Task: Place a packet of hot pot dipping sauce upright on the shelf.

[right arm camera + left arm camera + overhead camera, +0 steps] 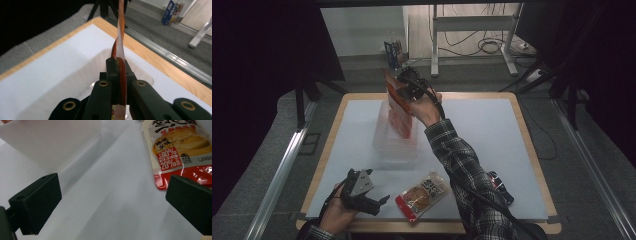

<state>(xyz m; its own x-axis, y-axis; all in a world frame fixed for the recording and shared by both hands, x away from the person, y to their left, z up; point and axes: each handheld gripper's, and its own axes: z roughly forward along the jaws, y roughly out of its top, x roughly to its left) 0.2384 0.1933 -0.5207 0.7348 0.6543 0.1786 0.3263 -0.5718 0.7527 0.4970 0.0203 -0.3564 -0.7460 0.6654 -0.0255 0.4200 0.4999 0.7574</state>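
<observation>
Three snack packets show in the high view. One red and orange packet [394, 95] is held upright above the clear plastic bin [395, 145], pinched by the right gripper [404, 90], whose jaws are clenched on it. In the right gripper view that packet [121, 50] is seen edge-on, a thin glossy sheet rising from between the closed jaws, with the bin [82, 82] below it on the white surface [50, 72]. More red packaging [401, 122] stands inside the bin (how many pieces I cannot tell).

A second packet [422, 195] lies flat on the surface near the front edge, just beside the left gripper [373, 201]. It has a clear window showing golden biscuits, a red bottom edge and a pale printed label. In the left gripper view the same packet [180, 150] shows printed figures of 80% and 20% on red patches, and a picture of layered flatbread. The third packet [501, 186], dark with red and white marks, lies at the right, partly hidden behind the plaid sleeve [462, 170].

The left gripper rests low near the front left of the surface, its two jaws spread wide and released, holding nothing; one corner of the bin [52, 145] lies ahead of it, apart from the jaws.

There is one bin and there are two grippers.
</observation>
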